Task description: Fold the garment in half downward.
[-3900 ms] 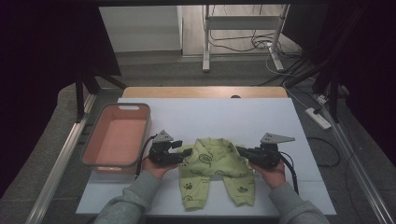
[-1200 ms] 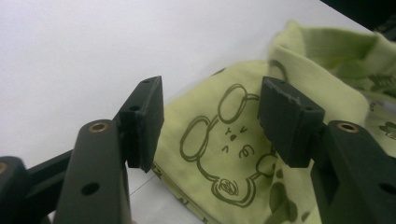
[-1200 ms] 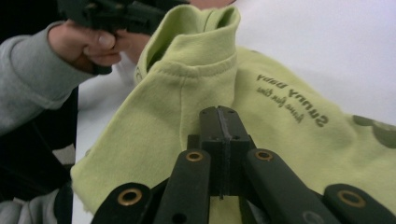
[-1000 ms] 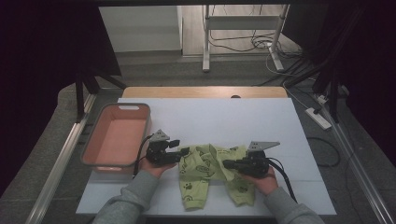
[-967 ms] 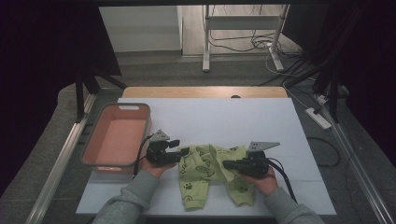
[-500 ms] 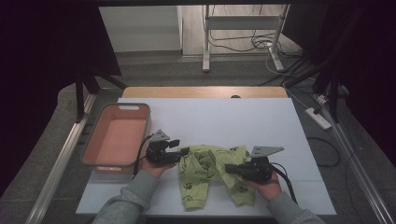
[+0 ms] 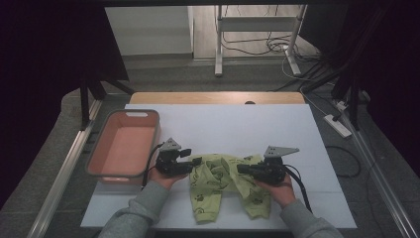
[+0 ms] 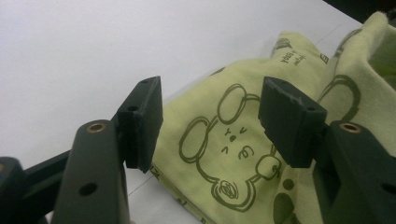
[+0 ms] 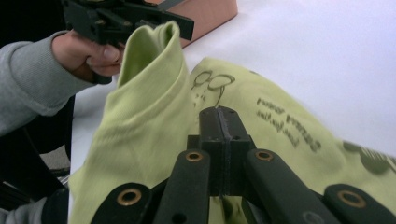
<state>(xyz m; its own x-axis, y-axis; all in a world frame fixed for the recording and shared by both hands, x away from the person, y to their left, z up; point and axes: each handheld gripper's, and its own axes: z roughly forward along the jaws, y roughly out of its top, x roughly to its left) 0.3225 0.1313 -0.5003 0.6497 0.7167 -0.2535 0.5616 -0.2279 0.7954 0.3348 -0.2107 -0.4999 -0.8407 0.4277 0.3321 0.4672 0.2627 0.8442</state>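
Light green baby trousers printed with bears lie bunched on the white table near its front edge. My right gripper lies low at their right side, shut on a pinch of the cloth. In the right gripper view the jaws are pressed together, and a fold of the trousers rises in front of them. My left gripper rests at the trousers' left edge, open. In the left gripper view its jaws stand apart over a bear print without touching it.
A salmon-pink tub stands at the left of the table, close to my left hand. Behind the garment the white tabletop is bare. A metal stand and cables are on the floor beyond the table.
My right gripper has slid a little to the left with the cloth, pushing the trousers into a raised fold toward the left gripper. The left gripper has stayed put.
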